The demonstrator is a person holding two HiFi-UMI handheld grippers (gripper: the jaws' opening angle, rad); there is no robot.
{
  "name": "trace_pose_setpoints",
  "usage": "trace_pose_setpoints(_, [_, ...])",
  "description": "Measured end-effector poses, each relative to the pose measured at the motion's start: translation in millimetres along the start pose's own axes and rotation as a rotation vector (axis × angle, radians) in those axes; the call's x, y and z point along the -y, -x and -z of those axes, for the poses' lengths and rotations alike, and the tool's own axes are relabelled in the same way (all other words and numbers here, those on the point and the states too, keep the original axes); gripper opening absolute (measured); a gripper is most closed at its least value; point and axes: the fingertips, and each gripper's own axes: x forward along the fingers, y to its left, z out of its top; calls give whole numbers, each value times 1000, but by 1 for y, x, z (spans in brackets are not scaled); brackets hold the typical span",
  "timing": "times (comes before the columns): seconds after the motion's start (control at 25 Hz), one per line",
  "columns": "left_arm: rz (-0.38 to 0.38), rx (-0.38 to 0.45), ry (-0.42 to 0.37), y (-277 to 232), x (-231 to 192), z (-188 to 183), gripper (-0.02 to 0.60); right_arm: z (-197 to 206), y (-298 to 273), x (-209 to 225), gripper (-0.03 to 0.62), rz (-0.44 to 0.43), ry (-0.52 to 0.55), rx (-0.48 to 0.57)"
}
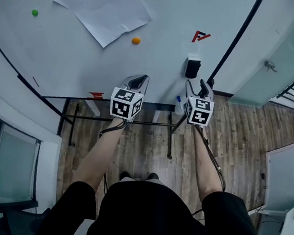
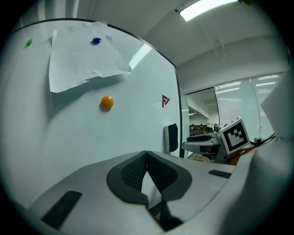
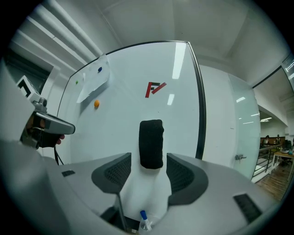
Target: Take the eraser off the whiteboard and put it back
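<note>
The eraser (image 3: 151, 144) sat on the whiteboard (image 3: 120, 103), centred just beyond the right hand-held gripper's (image 3: 149, 158) wide jaws. That fitted either reaching in or backing off, and staying square suited both. The left hand-held gripper (image 2: 146, 156) was pinched together, empty.

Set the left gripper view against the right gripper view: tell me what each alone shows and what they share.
Left only: its fingers shut together, empty, and the right gripper with its marker cube. Right only: its fingers apart, framing the eraser ahead, a blue-capped marker below, a glass door. Both: whiteboard, eraser, sheet of paper, orange magnet, red logo.
</note>
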Motion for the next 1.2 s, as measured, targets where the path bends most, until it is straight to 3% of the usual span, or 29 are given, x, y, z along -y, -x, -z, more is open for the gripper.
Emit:
trace_pose_setpoints(0.28, [-3,16,5,20,23,-3,21,-1,32,-4,241,-23,-4,2])
trace_pose_setpoints(0.8, [4,28,2,46,56,-5,21,-6,79,-14,82,-49,10,16])
trace_pose_setpoints(1.2, [3,39,4,57,60,-8,21,-11,95,-19,45,-54,8,28])
